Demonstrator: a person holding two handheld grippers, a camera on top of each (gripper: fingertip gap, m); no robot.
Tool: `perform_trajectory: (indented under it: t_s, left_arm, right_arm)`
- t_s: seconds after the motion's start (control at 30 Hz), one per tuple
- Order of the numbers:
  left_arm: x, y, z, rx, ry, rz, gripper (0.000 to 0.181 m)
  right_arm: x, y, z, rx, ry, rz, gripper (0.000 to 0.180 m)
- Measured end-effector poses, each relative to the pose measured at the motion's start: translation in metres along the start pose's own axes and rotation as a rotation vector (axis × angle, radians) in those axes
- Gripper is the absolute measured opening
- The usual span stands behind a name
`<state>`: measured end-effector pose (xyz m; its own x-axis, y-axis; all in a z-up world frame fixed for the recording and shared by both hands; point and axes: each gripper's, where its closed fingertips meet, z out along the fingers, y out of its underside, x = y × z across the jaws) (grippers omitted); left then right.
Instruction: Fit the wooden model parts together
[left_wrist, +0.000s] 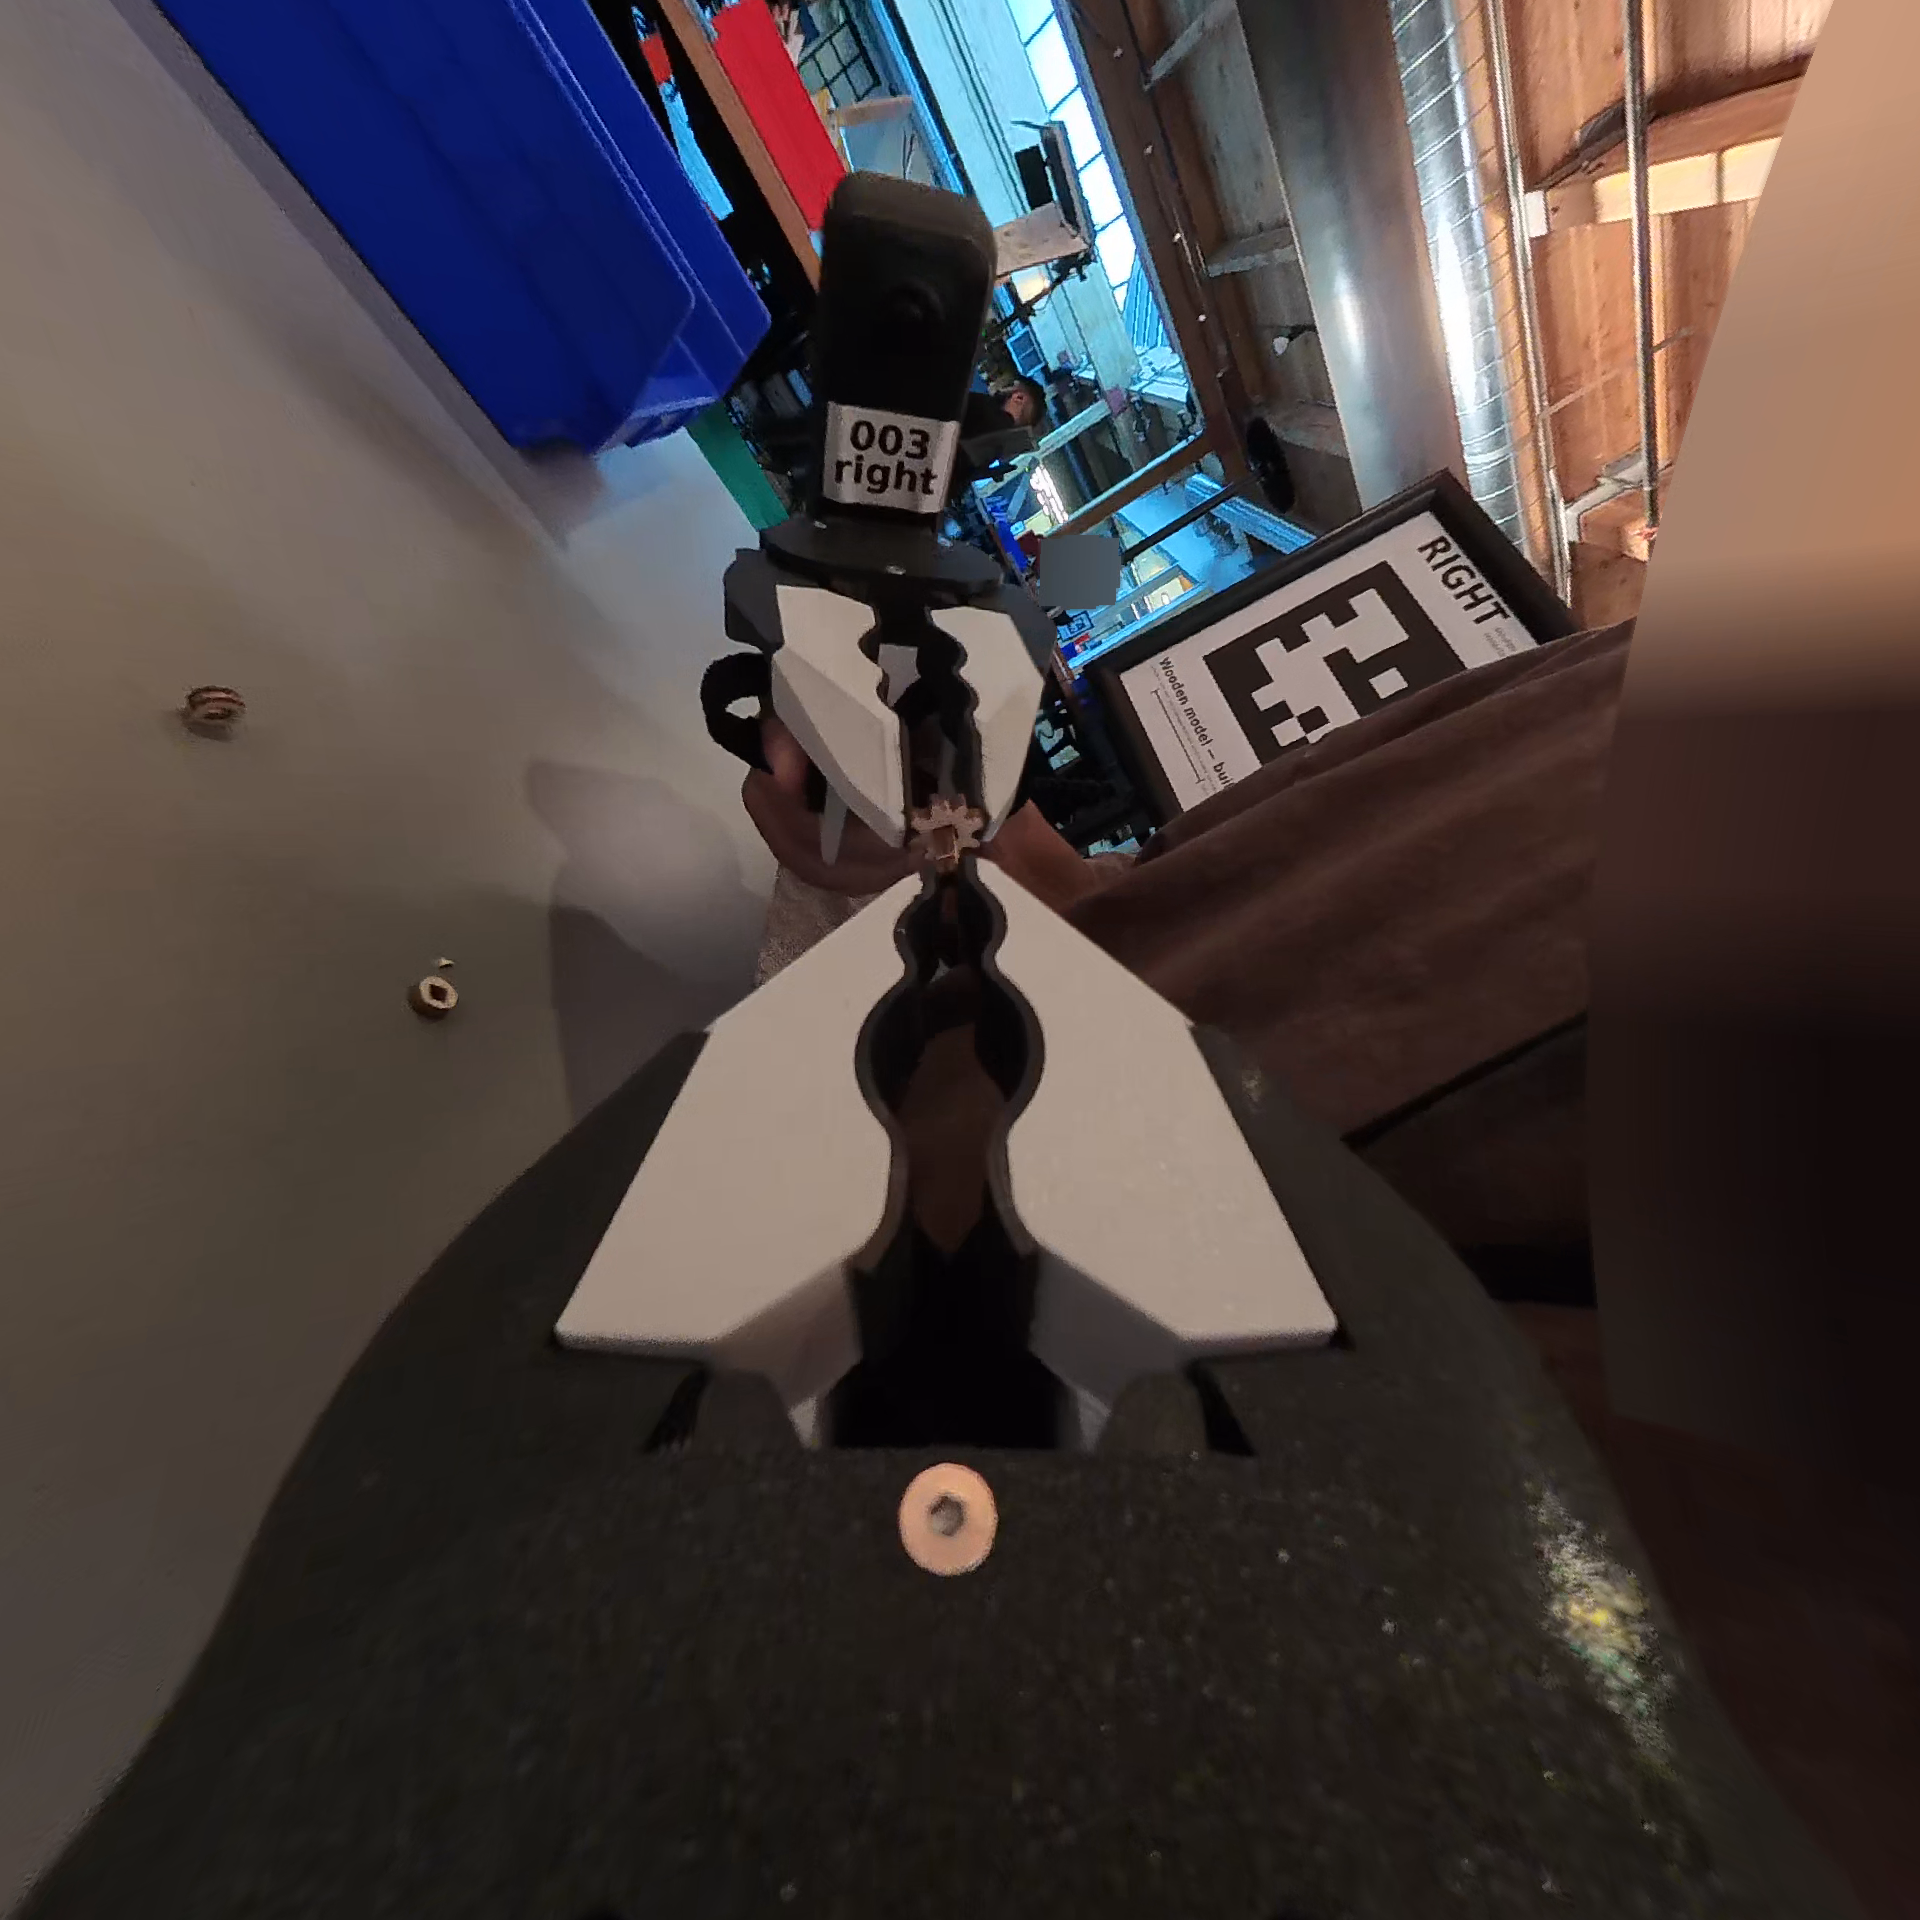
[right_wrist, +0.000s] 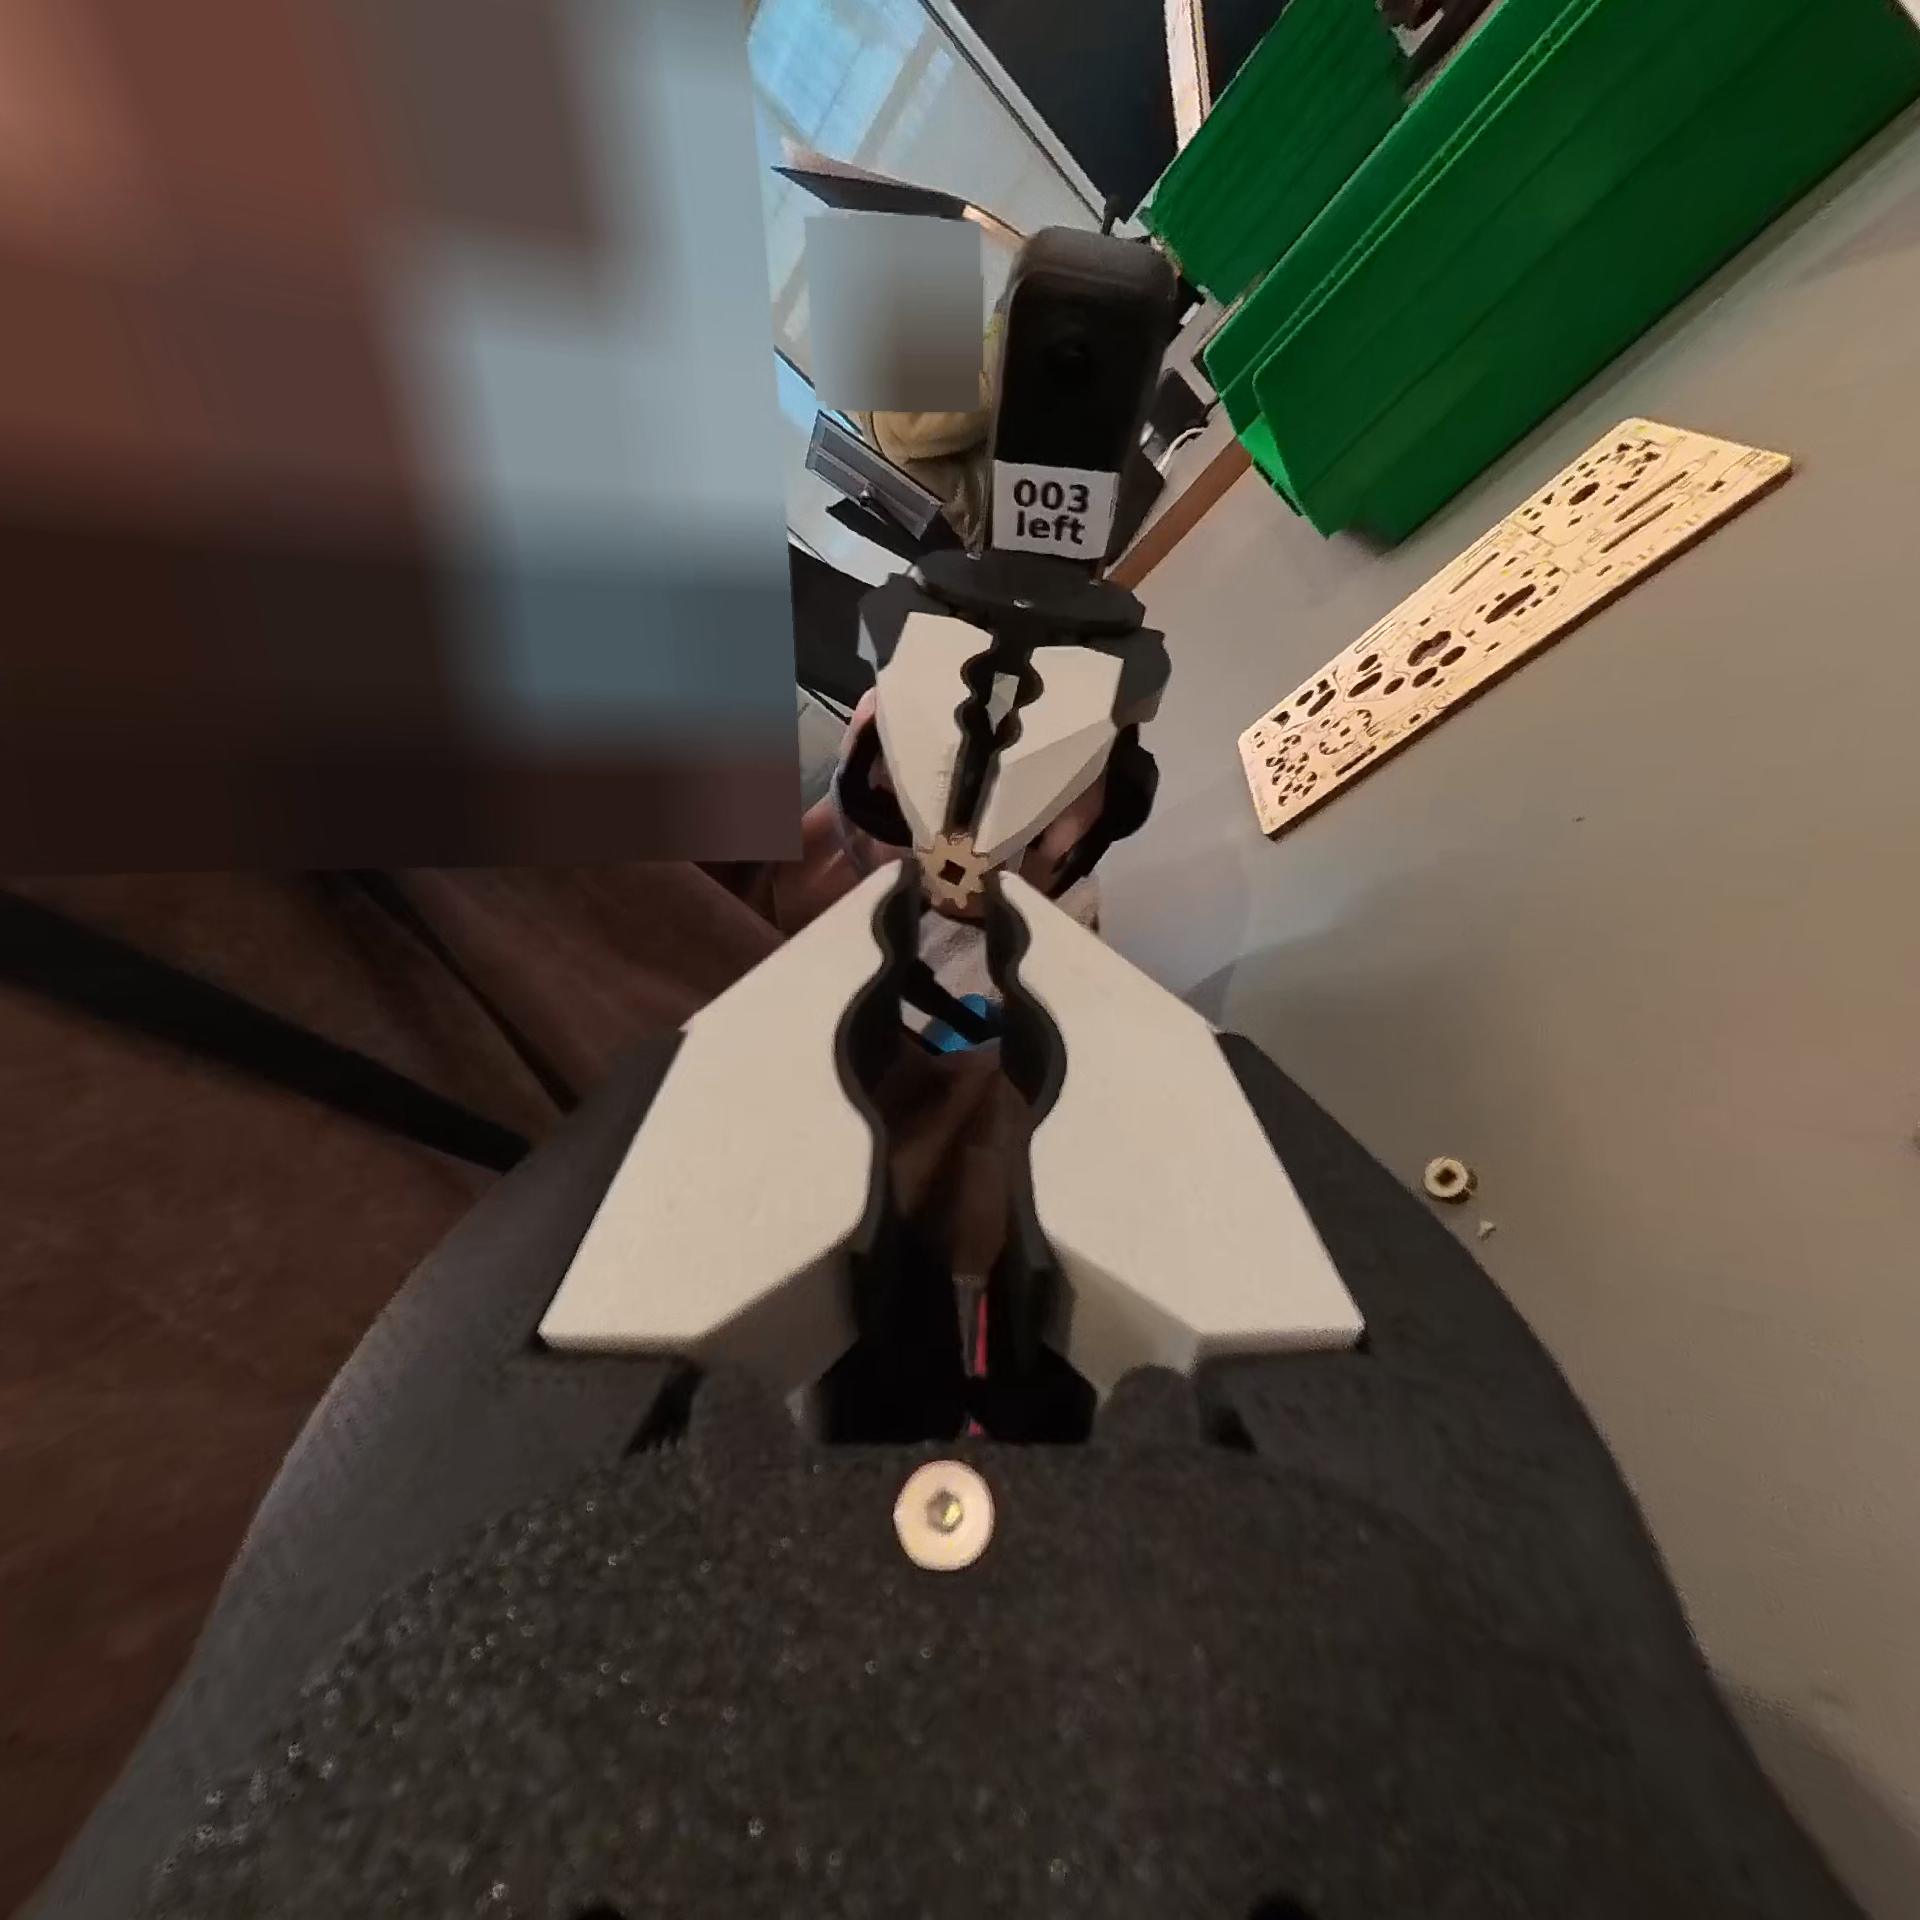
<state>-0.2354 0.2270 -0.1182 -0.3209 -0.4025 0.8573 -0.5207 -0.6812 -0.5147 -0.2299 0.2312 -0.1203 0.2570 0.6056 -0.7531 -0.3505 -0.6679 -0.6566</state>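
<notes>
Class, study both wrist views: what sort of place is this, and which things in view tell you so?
Probably a workshop or maker space. Stacked blue bins and green bins sit on a grey table, a laser-cut wooden sheet lies there, and exposed ducting runs past timber walls.

The grey table (right_wrist: 1558, 1039) carried a thin laser-cut wooden parts sheet (right_wrist: 1507, 634) lying flat, with green plastic bins (right_wrist: 1455, 312) standing just beyond its far end. Nearer, a small wooden ring with a square hole (right_wrist: 1449, 1177) lay on the bare surface, a tiny chip (right_wrist: 1486, 1229) just beside it. Another small wooden ring (left_wrist: 212, 708) lay well apart from it. Blue bins (left_wrist: 499, 229) and a black-framed marker sign (left_wrist: 1330, 644) also stood on the table.
</notes>
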Motion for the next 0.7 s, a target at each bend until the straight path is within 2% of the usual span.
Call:
perform_trajectory:
  t_s: [0.33,0.5,0.7]
  left_arm:
    - [-0.008,0.005,0.002,-0.019,-0.015,-0.033,0.000]
    - [-0.013,0.008,0.003,-0.033,-0.046,-0.014,0.000]
    - [-0.009,0.003,0.003,0.008,-0.049,0.027,0.000]
  right_arm:
    - [0.006,0.009,-0.002,-0.077,0.068,-0.058,0.012]
    - [0.010,0.013,-0.002,-0.084,0.076,-0.015,0.012]
    - [0.005,0.006,-0.002,0.033,-0.010,0.102,0.011]
